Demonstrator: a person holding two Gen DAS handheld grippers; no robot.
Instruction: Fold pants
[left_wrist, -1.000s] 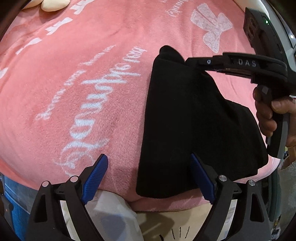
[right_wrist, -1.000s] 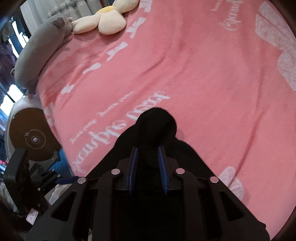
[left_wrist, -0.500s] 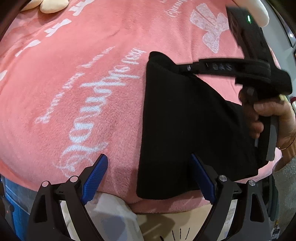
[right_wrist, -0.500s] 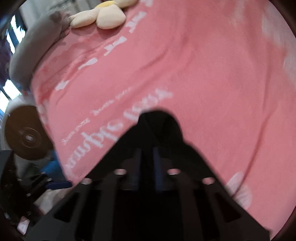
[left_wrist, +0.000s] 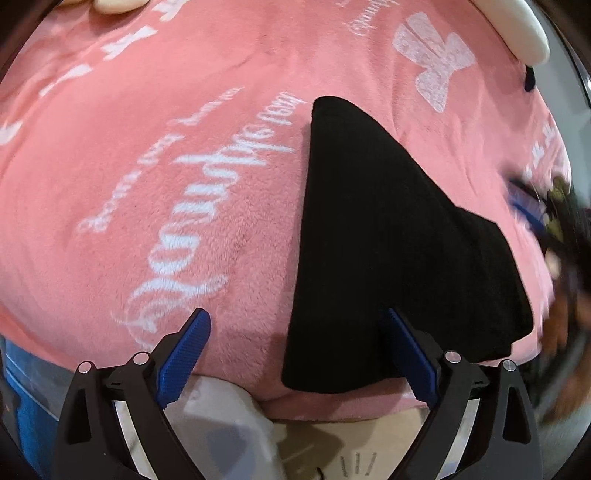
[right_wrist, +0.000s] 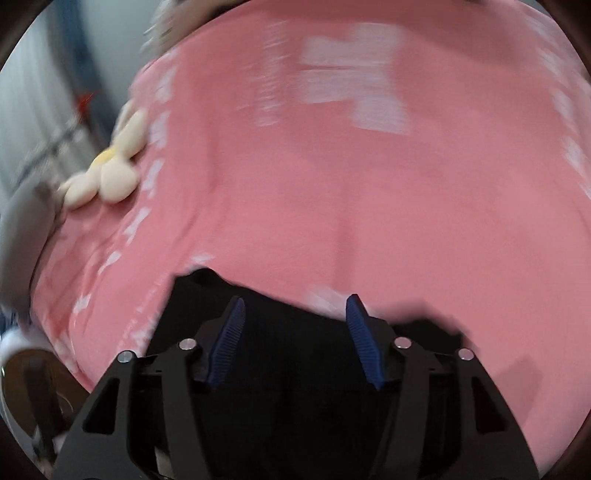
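Left hand-held gripper (left_wrist: 295, 354): jaws wide apart, gripping nothing. Its right blue finger (left_wrist: 408, 356) overlaps the near end of the pants in view; can't tell if it touches the cloth.

Right hand-held gripper (right_wrist: 293, 338): jaws partly apart, nothing between them, hovering over the pants; the view is motion-blurred. In the left wrist view it's only a blur at the far right edge.

Pants (left_wrist: 384, 243): black, folded into a compact wedge, lying flat on the pink blanket (left_wrist: 166, 147) covering the bed, near the bed's front edge. Long axis runs away from the left hand-held gripper, narrow end far, wide end near. The bundle sits ahead and right of the left jaw centre, directly under the right one.

Judgement: folding looks close to done. If another fold is needed, the right side is nearer the far end and the left side nearer the wide end.

Cream plush toy (right_wrist: 107, 173) is well apart, at the far left of the bed.
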